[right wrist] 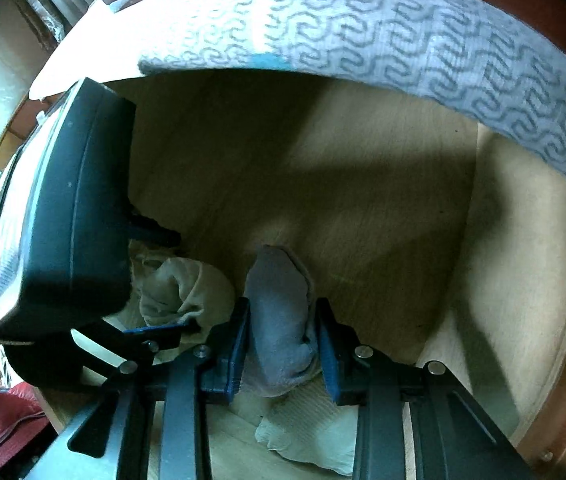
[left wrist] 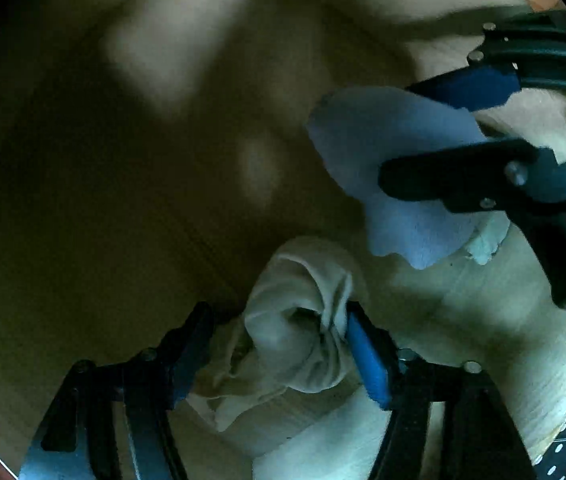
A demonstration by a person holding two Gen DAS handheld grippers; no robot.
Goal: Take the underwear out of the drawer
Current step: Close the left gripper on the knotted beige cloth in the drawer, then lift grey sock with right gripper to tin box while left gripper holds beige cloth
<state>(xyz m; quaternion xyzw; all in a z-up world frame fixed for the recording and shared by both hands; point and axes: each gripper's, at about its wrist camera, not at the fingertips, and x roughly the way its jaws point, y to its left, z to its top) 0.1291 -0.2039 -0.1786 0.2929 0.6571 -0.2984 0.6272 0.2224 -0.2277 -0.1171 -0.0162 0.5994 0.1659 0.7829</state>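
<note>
Underwear lay in two soft bundles on the bare wooden floor of the drawer (right wrist: 363,168), close together near its front edge. The right tool (right wrist: 283,344) was clamped down on the grey-blue piece (right wrist: 279,320), both pads pressed into the cloth and bunching it up between them. The left tool (left wrist: 275,356) straddled the cream piece (left wrist: 303,320): its right pad (left wrist: 367,364) touched the fold, but the left one stood off the cloth, so the jaws were partly open and not yet gripping. A thin white rag or tissue (right wrist: 311,428) lay flat beneath the grey-blue bundle. A patterned grey cloth (right wrist: 403,32) hung over the drawer's far rim.

Both garments looked light, limp and easily crushed, with nothing stiff to push against. Judged from that, the best hold would be a thick fold in the middle of each bundle, since a pinch on a loose edge could let the cloth unroll and trail, or snag on the drawer's front as it came out.
</note>
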